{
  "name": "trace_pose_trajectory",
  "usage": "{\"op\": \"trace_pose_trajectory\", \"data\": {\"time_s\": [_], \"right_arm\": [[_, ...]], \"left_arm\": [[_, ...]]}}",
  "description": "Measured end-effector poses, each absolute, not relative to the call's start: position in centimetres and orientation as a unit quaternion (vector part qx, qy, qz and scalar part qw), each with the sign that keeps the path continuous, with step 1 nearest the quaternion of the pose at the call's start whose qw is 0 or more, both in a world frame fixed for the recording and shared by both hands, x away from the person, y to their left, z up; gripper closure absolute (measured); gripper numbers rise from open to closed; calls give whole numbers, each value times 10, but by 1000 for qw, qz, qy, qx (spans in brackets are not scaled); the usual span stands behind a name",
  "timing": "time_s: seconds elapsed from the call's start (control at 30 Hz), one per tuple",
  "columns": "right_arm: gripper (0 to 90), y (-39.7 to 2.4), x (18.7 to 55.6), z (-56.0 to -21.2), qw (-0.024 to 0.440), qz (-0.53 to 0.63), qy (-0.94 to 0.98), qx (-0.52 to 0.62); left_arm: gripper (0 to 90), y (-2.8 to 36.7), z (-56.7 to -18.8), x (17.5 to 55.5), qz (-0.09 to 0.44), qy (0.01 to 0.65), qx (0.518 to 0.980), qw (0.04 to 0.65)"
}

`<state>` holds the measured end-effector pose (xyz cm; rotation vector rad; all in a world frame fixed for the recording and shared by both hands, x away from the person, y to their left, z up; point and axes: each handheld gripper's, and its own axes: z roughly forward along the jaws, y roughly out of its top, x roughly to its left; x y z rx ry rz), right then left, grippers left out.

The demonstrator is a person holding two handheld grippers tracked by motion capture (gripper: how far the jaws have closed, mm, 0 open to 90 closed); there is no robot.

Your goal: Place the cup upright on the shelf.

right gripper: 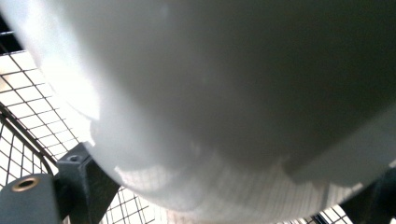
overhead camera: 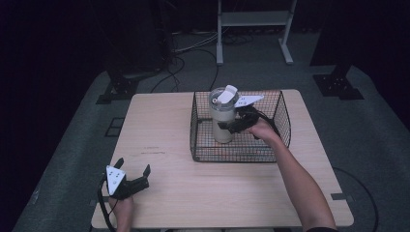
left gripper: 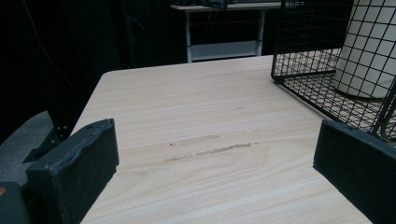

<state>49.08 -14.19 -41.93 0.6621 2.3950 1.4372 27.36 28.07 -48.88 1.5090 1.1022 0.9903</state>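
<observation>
Cream tumbler [overhead camera: 222, 118] stood upright in wire basket [overhead camera: 285, 116]; right gripper [overhead camera: 233, 125] clamped its smooth, rigid, likely slippery mid-body. Left gripper [overhead camera: 131, 173] rested wide open, empty, on table [overhead camera: 159, 125]

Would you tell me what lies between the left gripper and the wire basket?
Bare wooden table between left gripper and wire basket, per high view.

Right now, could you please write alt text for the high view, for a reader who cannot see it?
A right gripper grips a white tumbler standing upright in a black wire basket on a wooden table. The left gripper rests open near the table's front left corner, away from the basket.
</observation>
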Motion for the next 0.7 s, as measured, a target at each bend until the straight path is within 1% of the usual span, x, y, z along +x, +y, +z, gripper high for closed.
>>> {"op": "trace_pose_trajectory", "data": {"time_s": [0.7], "right_arm": [[84, -147, 482, -417, 148, 479, 831, 242]], "left_arm": [[0, 280, -489, 273, 410, 451, 622, 490]]}}
